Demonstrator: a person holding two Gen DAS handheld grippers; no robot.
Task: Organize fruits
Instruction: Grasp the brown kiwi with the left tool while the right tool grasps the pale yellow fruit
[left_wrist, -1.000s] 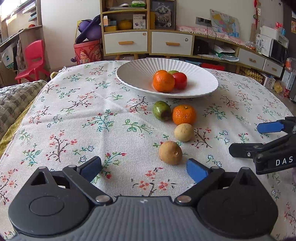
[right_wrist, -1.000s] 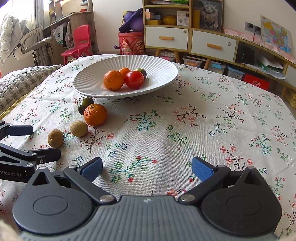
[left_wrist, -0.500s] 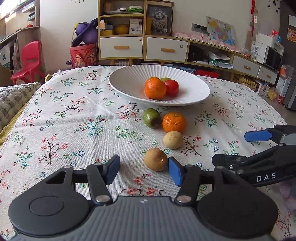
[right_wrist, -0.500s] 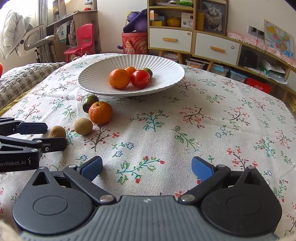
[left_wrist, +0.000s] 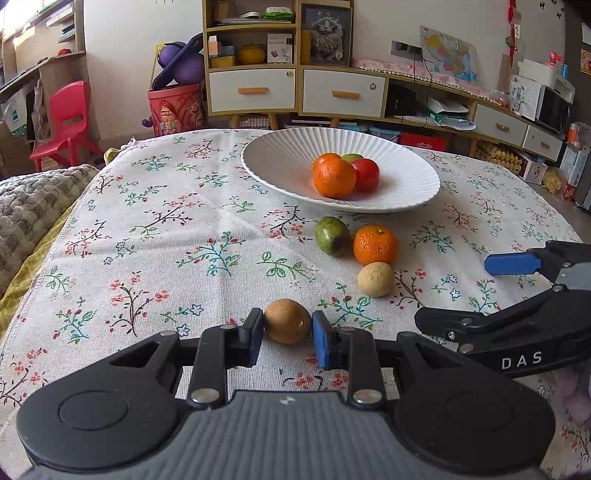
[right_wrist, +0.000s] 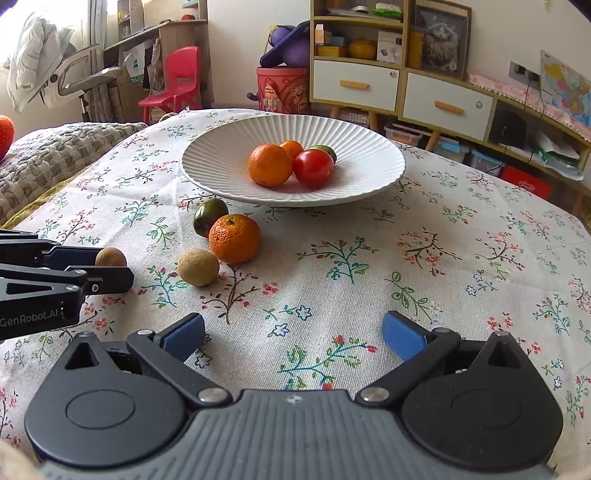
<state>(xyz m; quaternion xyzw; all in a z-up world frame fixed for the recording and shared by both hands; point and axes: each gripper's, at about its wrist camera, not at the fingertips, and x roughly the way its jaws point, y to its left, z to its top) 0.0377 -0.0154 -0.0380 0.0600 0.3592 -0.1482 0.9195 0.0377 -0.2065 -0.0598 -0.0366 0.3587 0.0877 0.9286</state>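
My left gripper (left_wrist: 287, 334) is shut on a small brown fruit (left_wrist: 287, 321) that rests on the flowered tablecloth; both blue pads touch its sides. It also shows in the right wrist view (right_wrist: 110, 257). Beyond it lie a pale round fruit (left_wrist: 375, 279), an orange (left_wrist: 375, 244) and a green fruit (left_wrist: 331, 236). A white ribbed bowl (left_wrist: 280, 155) holds two oranges, a red tomato (left_wrist: 366, 174) and a green fruit. My right gripper (right_wrist: 293, 334) is open and empty, low over the cloth to the right of the fruits.
A quilted grey blanket (left_wrist: 29, 206) lies off the table's left edge. Cabinets with drawers (left_wrist: 295, 88), a red chair (left_wrist: 68, 122) and a red bin (left_wrist: 177, 109) stand behind the table. The right gripper's arm (left_wrist: 517, 325) reaches in from the right.
My left gripper moved forward to the brown fruit and closed its jaws from wide open until they hold it. The right gripper drifted slightly closer to the bowl and stayed open.
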